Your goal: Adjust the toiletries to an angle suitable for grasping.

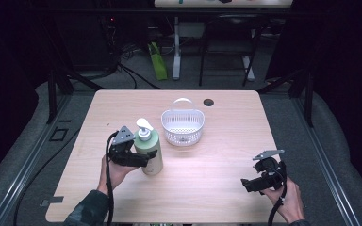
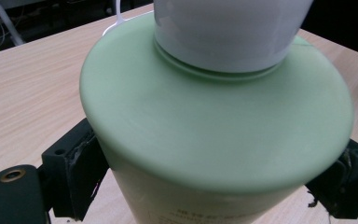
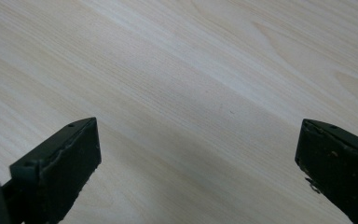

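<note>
Looking down from the high view: left gripper (image 1: 143, 159) clamped sideways on the green pump bottle (image 1: 150, 151), jaws pressed to its body below the shoulder, bottle upright on the wooden table (image 1: 217, 169). White pump head (image 1: 144, 126) just above the gripper's grey plate. White basket (image 1: 183, 126) beyond the bottle and off to the far side of that gripper, apart from it, handle raised. Right gripper (image 1: 246, 184) well apart from the bottle, low over the near right part of the table, jaws pointing toward the table's middle, held in the right hand (image 1: 287, 197). Left hand (image 1: 115, 172) wrapped behind its gripper, sleeve at the bottom edge.

Riding along in the left gripper view: bottle (image 2: 214, 130) wedged between the two black jaws, one jaw against each flank, green shoulder bulging out above them, white collar (image 2: 228, 32) straight ahead and higher. Pale table (image 2: 28, 88) past the jaws on both sides.

Riding along in the right gripper view: right gripper (image 3: 198, 158) released, jaws spread wide with nothing but bare wood grain (image 3: 191, 70) between and ahead of them, no contact with any object.
</note>
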Demonstrator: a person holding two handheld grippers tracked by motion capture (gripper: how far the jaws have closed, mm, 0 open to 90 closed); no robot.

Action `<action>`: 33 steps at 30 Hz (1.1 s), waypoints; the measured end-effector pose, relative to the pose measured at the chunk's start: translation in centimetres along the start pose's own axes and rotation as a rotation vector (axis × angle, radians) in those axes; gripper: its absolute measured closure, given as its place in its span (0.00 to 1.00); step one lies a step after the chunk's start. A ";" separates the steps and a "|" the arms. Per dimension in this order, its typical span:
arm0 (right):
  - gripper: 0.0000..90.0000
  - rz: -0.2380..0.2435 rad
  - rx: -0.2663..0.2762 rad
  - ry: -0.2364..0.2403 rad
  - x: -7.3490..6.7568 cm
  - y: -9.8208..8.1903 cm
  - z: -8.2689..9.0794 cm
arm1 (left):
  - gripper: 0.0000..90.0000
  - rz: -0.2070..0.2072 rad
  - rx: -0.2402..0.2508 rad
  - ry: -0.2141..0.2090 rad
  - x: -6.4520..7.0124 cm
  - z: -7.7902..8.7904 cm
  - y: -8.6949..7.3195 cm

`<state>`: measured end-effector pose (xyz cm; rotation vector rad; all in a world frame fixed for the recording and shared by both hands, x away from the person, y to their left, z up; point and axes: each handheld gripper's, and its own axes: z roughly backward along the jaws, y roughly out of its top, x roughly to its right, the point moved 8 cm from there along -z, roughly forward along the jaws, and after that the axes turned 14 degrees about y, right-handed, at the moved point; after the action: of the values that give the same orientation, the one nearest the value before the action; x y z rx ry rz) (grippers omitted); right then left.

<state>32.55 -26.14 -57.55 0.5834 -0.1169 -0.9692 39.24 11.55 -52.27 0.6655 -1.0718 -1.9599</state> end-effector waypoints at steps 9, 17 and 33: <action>0.00 0.012 -0.009 0.003 0.0 -0.1 -0.1 | 0.11 0.008 -0.006 0.008 0.0 0.0 -0.1; 0.00 0.010 -0.016 0.008 0.0 -0.3 -0.3 | 0.00 0.008 0.004 0.027 0.1 0.4 0.2; 0.00 -0.003 -0.030 0.020 0.2 -0.5 -0.7 | 0.00 0.055 0.068 0.024 -0.3 2.4 2.0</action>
<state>32.50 -26.18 -58.42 0.5659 -0.0838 -0.9664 38.39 12.17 -49.34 0.6873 -1.1346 -1.8712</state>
